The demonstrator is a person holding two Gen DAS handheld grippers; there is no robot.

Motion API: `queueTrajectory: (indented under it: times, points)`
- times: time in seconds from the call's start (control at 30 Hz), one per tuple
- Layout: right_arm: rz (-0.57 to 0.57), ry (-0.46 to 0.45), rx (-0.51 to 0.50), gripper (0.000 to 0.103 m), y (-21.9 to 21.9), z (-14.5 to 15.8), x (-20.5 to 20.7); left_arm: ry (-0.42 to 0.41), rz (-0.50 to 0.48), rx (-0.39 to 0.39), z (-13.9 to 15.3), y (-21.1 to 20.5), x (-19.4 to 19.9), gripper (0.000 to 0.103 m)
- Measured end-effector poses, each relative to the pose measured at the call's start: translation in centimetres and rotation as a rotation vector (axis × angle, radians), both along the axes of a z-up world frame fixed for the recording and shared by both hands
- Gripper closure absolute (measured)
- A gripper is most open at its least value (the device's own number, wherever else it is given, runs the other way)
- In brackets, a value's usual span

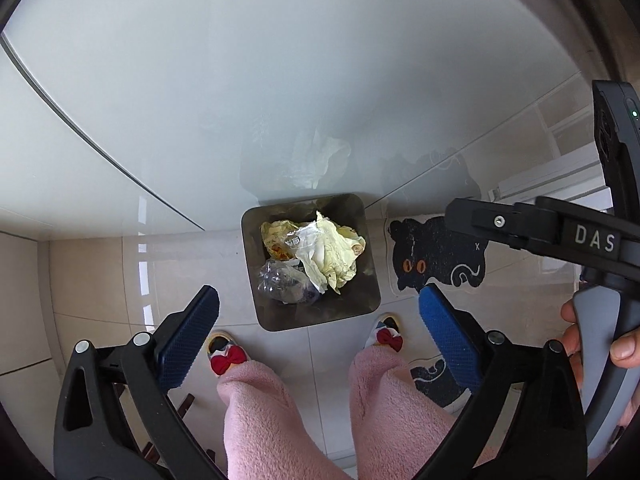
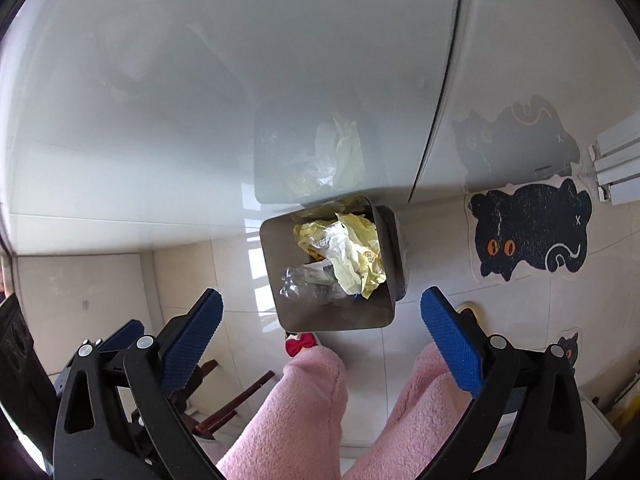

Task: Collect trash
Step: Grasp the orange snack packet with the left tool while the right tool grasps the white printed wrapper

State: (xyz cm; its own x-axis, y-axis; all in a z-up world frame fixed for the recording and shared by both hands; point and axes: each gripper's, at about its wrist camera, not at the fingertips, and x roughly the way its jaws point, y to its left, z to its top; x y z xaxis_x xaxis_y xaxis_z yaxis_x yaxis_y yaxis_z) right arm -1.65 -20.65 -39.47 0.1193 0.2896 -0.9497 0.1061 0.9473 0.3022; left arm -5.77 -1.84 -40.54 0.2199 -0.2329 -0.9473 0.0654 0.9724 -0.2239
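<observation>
A dark square trash bin (image 1: 320, 318) (image 2: 340, 318) stands on the tiled floor against a glossy white cabinet. Inside it lie a crumpled yellow wrapper (image 1: 332, 256) (image 2: 360, 248), a crushed clear plastic bottle (image 1: 280, 280) (image 2: 308, 284) and some clear film. My left gripper (image 1: 318, 300) hangs high above the bin, pointing down, open, with nothing between its blue pads. My right gripper (image 2: 322, 300) is likewise open and empty above the bin. In the left wrist view the right gripper's black body (image 1: 560, 232) shows at the right, held by a hand (image 1: 624, 344).
A person's legs in pink fleece trousers (image 1: 260, 412) (image 2: 304, 400) stand just in front of the bin, in slippers with red bows (image 1: 230, 356). A black cat-shaped mat (image 1: 436, 256) (image 2: 532, 236) lies to the bin's right. Dark wooden furniture legs (image 2: 236, 404) stand lower left.
</observation>
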Motion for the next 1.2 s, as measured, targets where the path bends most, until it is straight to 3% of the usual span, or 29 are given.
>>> queueTrajectory:
  times: [0.3, 0.5, 0.87, 1.2]
  points:
    - [0.039, -0.273, -0.019, 0.003, -1.4, 14.2, -1.7, -0.189, 0.060, -0.036, 11.8, 2.3, -1.2, 0.008]
    - [0.049, -0.430, -0.002, 0.003, -1.8, 20.7, -0.3, -0.351, 0.055, -0.007, 18.9, 3.4, 0.3, 0.008]
    - [0.117, -0.557, -0.036, 0.003, 0.4, 25.3, 5.3, -0.484, 0.080, 0.015, 26.9, 5.4, 7.1, 0.008]
    - [0.205, -0.565, -0.095, 0.003, 3.0, 24.0, 11.0, -0.472, 0.083, 0.023, 27.5, 5.5, 15.4, 0.008]
